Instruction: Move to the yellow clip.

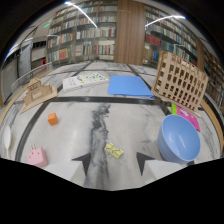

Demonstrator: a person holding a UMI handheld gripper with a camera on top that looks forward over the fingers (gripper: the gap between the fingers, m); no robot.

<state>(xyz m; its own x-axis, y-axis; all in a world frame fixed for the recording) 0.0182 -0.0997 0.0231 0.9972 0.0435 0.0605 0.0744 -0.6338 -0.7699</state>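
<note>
A small yellow clip [114, 150] lies on the marble table top, just ahead of my gripper [113, 161] and about midway between the two dark fingertips [84, 162]. The fingers stand apart with nothing held, so the gripper is open. The clip rests flat beside a dark grey vein in the marble [97, 130].
A blue bowl [179, 138] sits ahead to the right. A pink block [37, 156] is near the left finger and an orange cube [52, 118] beyond it. Farther off are a blue folder [129, 85], a wooden lattice model [179, 80], a small wooden model [37, 91] and bookshelves [95, 35].
</note>
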